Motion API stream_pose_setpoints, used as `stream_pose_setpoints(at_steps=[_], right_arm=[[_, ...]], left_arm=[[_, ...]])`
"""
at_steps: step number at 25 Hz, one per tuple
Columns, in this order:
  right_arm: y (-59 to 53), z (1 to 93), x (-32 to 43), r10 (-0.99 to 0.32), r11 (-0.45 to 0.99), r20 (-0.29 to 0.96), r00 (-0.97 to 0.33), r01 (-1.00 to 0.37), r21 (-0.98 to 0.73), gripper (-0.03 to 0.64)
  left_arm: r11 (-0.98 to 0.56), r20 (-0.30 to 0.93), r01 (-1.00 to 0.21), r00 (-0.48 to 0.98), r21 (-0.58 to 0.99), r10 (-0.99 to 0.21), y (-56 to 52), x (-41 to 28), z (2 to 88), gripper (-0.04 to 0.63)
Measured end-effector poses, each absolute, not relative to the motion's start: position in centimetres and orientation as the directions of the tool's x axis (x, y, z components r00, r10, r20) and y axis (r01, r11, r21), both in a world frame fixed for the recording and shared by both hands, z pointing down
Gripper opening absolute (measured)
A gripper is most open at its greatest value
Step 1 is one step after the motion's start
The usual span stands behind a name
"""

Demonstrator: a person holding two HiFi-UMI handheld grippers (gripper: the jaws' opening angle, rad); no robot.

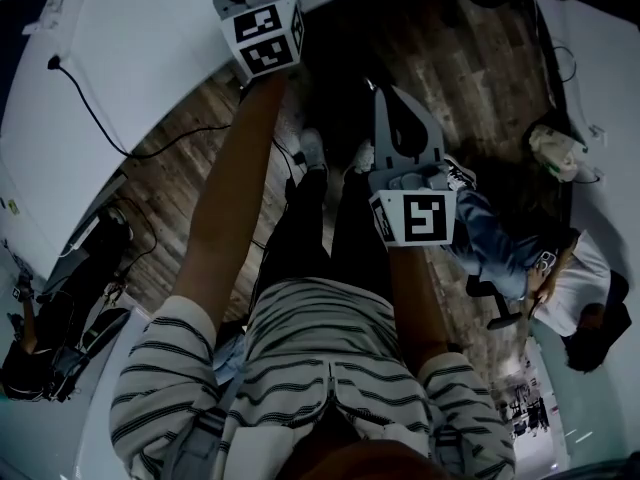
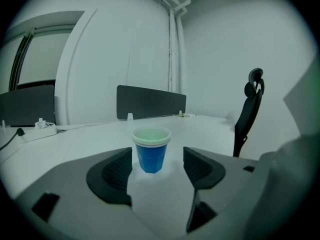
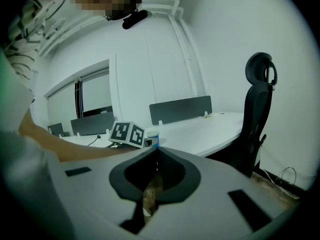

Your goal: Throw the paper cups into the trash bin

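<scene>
Your left tool [image 2: 157, 168] is over the white tabletop [image 2: 90, 134], jaws wide apart. A blue paper cup [image 2: 151, 156] stands upright on the tabletop between the jaw tips, clear of both. Your right tool [image 3: 156, 156] hangs off the tabletop's edge, jaws together, nothing in them.

A small blue paper cup [image 2: 151, 151] with a pale, rolled rim stands upright, mouth up, on the white desk [image 2: 90, 136]. In the left gripper view it sits just below centre, towards 6 o'clock, between the spread jaws of the left gripper [image 2: 157, 160], touching neither. In the right gripper view the same cup [image 3: 152, 136] peeks out at 3 o'clock of that gripper's marker cube [image 3: 127, 134].
</scene>
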State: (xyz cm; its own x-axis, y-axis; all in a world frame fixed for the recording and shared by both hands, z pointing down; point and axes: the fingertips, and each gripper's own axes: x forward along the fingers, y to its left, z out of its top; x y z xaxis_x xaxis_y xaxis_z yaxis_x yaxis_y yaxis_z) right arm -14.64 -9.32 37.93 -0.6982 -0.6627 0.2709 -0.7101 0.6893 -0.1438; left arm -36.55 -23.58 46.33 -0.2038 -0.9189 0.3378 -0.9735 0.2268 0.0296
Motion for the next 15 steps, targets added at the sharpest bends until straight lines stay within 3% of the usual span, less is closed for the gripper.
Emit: stream_pose_setpoints(at_steps=[15], right_arm=[[-9.6,39.4,-14.6,-0.663,0.679,0.299,-0.686,-0.719,-0.145,0.017]], left_arm=[[0.251,0.362,-0.968,-0.223,0.030,-0.905,-26.6,-38.6,48.3,0.333]])
